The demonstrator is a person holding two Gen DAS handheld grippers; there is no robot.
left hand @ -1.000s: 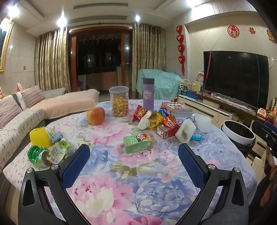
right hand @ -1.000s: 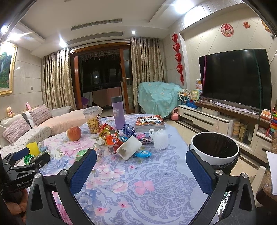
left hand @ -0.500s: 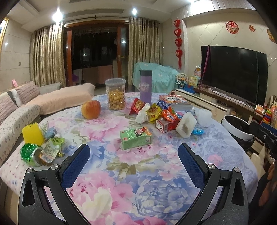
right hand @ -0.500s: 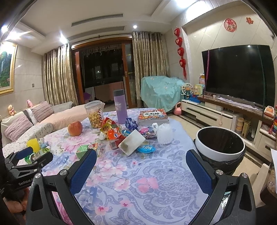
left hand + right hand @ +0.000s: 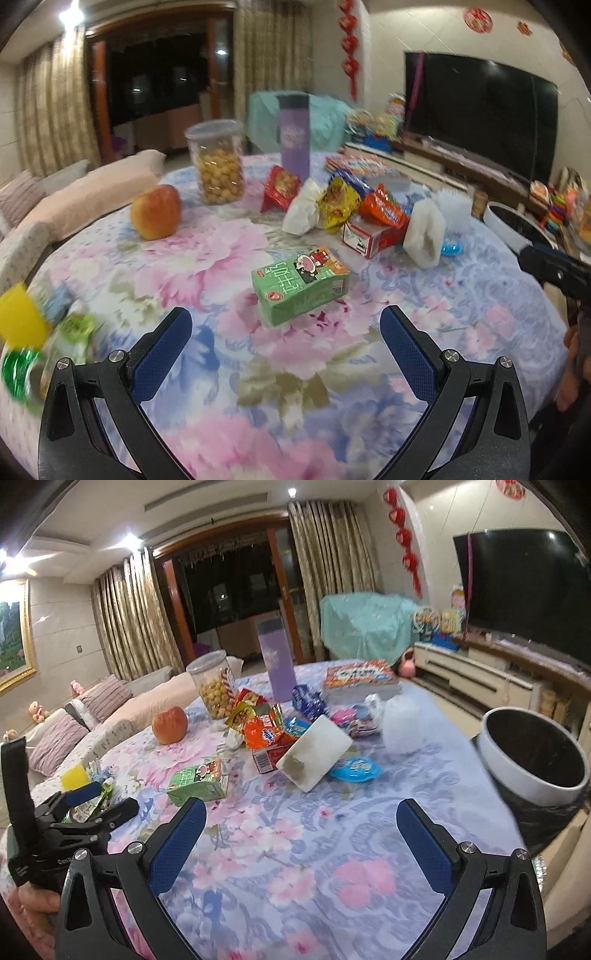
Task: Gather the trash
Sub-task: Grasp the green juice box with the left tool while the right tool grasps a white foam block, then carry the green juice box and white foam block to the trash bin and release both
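A green drink carton lies on its side on the floral tablecloth, just ahead of my open, empty left gripper; it also shows in the right wrist view. Behind it lies a pile of snack wrappers with a red-white box and a white container. My right gripper is open and empty above the table. A white-rimmed trash bin stands off the table's right edge.
An apple, a snack jar, a purple bottle and a book stand at the back. A yellow sponge and green wrappers lie at the left. A blue lid lies near the white container.
Both grippers have moved forward and lower toward the table. The green carton now sits closer to my left gripper. Both stay open.
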